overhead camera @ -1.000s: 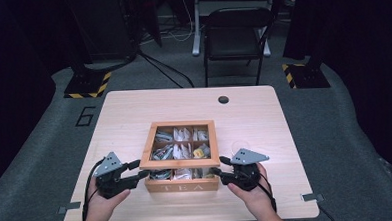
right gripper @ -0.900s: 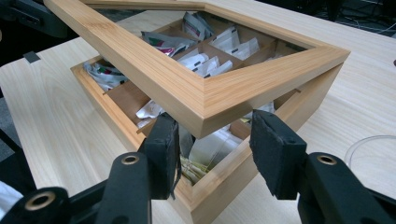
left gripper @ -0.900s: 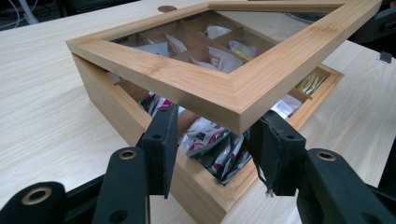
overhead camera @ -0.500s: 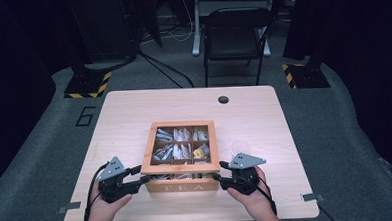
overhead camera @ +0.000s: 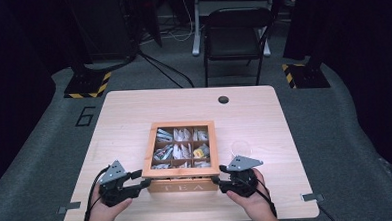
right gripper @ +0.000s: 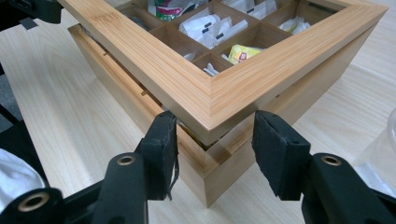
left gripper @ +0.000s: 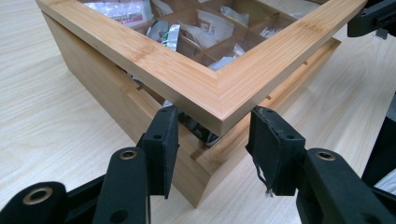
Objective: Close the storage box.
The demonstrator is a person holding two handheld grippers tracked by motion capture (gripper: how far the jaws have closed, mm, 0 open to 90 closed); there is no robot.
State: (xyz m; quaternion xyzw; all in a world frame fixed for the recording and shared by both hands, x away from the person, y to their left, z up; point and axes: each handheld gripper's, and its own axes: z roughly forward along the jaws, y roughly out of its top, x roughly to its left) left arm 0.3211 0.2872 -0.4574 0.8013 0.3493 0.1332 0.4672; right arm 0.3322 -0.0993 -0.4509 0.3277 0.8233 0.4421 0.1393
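Two grippers set at front corners of wooden tea box's lid [overhead camera: 180, 170], mid-table [overhead camera: 134, 108], near person's edge. Left gripper [overhead camera: 146, 183] clamped across lid's left corner, right gripper [overhead camera: 214, 180] across right corner, pads pressing on wood. Barely any shift vs a sec ago: hands a touch nearer person. Lid's front edge raised off box base [overhead camera: 183, 187], gap visible, so prob. lid-opening underway, hinge swing left to do.
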